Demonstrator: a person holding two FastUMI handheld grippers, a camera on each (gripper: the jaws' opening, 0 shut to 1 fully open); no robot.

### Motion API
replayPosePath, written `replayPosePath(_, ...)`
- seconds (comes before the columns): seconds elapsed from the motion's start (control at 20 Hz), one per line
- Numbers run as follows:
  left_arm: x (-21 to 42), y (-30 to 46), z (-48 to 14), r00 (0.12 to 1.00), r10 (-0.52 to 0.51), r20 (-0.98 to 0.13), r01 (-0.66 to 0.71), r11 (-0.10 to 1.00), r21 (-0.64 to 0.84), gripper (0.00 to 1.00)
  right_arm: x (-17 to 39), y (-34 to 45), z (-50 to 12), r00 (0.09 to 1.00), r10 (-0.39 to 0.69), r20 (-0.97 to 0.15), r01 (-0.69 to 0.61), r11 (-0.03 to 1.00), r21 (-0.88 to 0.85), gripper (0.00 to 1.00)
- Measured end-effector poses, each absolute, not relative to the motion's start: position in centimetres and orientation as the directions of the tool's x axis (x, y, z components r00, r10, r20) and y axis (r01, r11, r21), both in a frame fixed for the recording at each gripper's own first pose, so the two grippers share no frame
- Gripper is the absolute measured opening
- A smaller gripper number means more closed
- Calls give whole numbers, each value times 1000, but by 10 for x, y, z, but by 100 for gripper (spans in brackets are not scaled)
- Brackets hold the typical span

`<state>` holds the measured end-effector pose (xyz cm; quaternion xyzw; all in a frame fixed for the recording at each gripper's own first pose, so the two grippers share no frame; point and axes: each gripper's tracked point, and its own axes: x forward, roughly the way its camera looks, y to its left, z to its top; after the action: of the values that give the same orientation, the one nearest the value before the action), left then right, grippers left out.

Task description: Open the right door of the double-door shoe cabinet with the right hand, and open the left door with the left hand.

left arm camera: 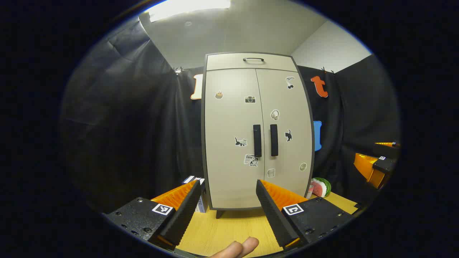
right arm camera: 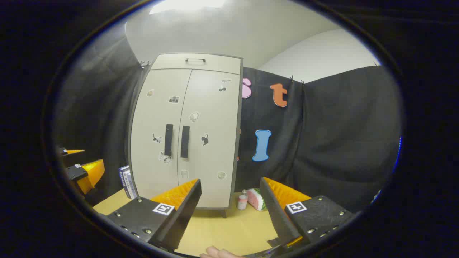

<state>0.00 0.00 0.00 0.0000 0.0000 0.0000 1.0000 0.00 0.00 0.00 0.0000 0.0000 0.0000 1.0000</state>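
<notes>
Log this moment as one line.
doors shut | left gripper open, clear | right gripper open, clear | handles untouched

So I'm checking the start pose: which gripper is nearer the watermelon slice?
Right. The right gripper hangs just in front of the watermelon slice; the left gripper faces the cabinet doors, the slice off to its right.

Smooth matt cabinet doors [left arm camera: 233,143], wood-grain tabletop [left arm camera: 229,229], black cloth wall [left arm camera: 136,136].

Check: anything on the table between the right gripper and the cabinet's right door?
Nothing in the right gripper view: bare tabletop runs from the open right gripper to the closed right door. A small bottle and watermelon slice sit off to the cabinet's side.
</notes>
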Motion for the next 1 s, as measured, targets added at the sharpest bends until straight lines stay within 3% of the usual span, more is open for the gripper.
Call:
replayPosePath(0.45, -4, 8, 25, 998, -13, 64, 15, 999, -31, 96, 0, -4, 0, 1000, -1, -2, 1, 1000, 23, 98)
replayPosePath(0.5, -5, 10, 27, 998, -9, 66, 11, 999, -36, 92, 0, -3, 1, 1000, 1, -1, -1, 1000, 23, 98)
replayPosePath(0.55, -7, 12, 28, 998, -4, 68, 7, 999, -43, 96, 1, -3, 0, 1000, 4, 1, -4, 1000, 21, 98)
replayPosePath(0.6, -7, 12, 31, 997, -5, 74, 9, 999, -51, 92, 1, -4, 1, 1000, 5, 4, -5, 1000, 17, 98)
replayPosePath(0.7, -7, 12, 35, 997, -11, 83, 15, 999, -49, 96, 3, -3, 6, 1000, -2, 19, 2, 1000, 9, 98)
replayPosePath(1.0, 4, 13, 40, 997, -9, 82, 11, 1000, -24, 96, 40, 0, 6, 1000, 5, 15, -4, 1000, -14, 98)
